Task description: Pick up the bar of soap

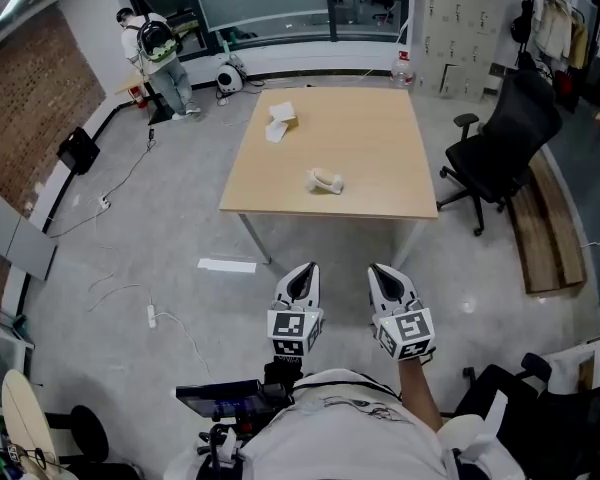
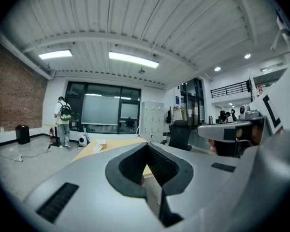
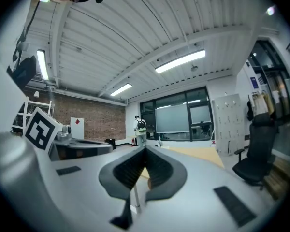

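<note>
A small white rounded object (image 1: 324, 181), which may be the bar of soap, lies near the front middle of the tan table (image 1: 370, 138). Two white boxes (image 1: 280, 120) sit at the table's far left. My left gripper (image 1: 303, 272) and right gripper (image 1: 384, 272) are side by side over the floor, well short of the table's front edge. Both are shut with nothing between the jaws. In the left gripper view the left gripper (image 2: 147, 147) has its jaws meeting, with the table (image 2: 108, 145) far beyond. The right gripper (image 3: 145, 150) looks the same in its own view.
A black office chair (image 1: 508, 136) stands right of the table. A person with a backpack (image 1: 160, 48) stands at the far left by the windows. A water bottle (image 1: 403, 69) is behind the table. A white sheet (image 1: 227, 265) and cables (image 1: 170, 323) lie on the floor.
</note>
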`<state>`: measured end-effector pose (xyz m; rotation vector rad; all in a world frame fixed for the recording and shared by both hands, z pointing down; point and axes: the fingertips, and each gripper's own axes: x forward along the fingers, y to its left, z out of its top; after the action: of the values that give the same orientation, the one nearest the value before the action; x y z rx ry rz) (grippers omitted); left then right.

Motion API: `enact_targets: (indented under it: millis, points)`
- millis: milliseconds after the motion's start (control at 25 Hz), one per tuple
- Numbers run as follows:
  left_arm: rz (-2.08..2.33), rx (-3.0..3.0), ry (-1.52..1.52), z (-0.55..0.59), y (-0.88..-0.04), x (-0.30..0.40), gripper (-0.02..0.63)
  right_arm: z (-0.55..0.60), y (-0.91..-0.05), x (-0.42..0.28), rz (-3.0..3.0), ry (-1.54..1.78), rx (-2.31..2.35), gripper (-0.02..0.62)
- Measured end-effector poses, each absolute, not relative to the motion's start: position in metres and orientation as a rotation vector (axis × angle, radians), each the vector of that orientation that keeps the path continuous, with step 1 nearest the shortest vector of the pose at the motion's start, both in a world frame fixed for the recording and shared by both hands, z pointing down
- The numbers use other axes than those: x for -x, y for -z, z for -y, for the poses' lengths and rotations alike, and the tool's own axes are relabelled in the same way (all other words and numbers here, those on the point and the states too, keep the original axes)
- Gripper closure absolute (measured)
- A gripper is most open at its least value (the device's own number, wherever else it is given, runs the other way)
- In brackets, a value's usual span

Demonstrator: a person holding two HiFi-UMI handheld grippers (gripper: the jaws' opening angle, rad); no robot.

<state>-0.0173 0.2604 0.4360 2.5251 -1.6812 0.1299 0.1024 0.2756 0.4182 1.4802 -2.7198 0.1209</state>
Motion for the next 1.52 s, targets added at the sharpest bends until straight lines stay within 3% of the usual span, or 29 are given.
enact_targets:
  millis: [720,1520]
  points:
    - [1.636,-2.438,-0.255,-0.262,-0.482,-0.011,0.606,-0.274,-0.467,-0.117,2.695,-0.327,-1.392,0.591]
    - [1.599,-2.51,-0.202,-0.102,-0.463,0.035,0.606,-0.119,-0.457,-0.067,2.64,-0.275,-1.436,0.591]
